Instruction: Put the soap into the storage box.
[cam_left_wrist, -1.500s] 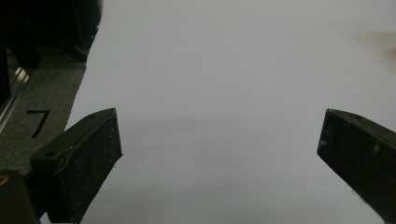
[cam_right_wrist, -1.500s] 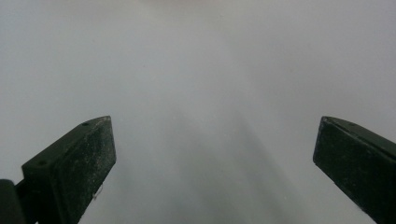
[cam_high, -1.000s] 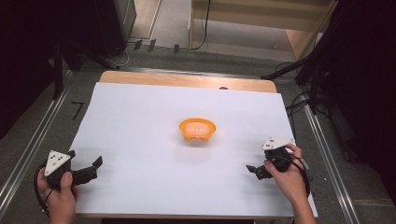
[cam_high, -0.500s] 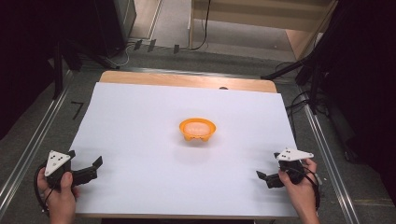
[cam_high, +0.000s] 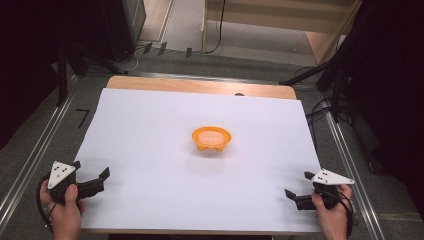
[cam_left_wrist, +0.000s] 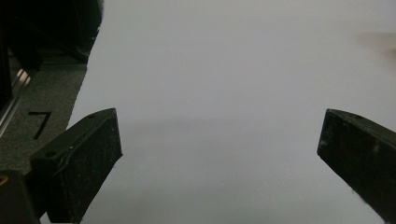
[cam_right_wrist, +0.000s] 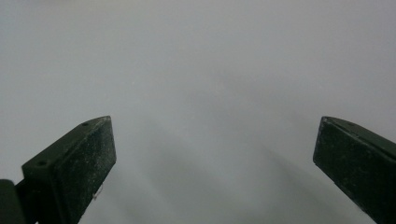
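An orange bowl (cam_high: 211, 138) with something pale inside stands in the middle of the white table (cam_high: 150, 130). My left gripper (cam_high: 104, 178) rests at the table's front left corner, held in a hand, jaws wide apart over bare white surface (cam_left_wrist: 219, 154). At the front right corner my right gripper (cam_high: 295, 192) is open too, with nothing between its jaws (cam_right_wrist: 215, 158). Both grippers are far from the bowl.
A wooden strip (cam_high: 200, 86) runs along the table's far edge. Metal rails (cam_high: 350, 160) flank both sides, with grey floor beyond. Black stands and cables (cam_high: 320, 75) sit at the back right. A black mark (cam_left_wrist: 39, 122) lies on the floor left of the table.
My right gripper has pulled back toward the front right corner, away from the bowl. The left gripper has stayed put.
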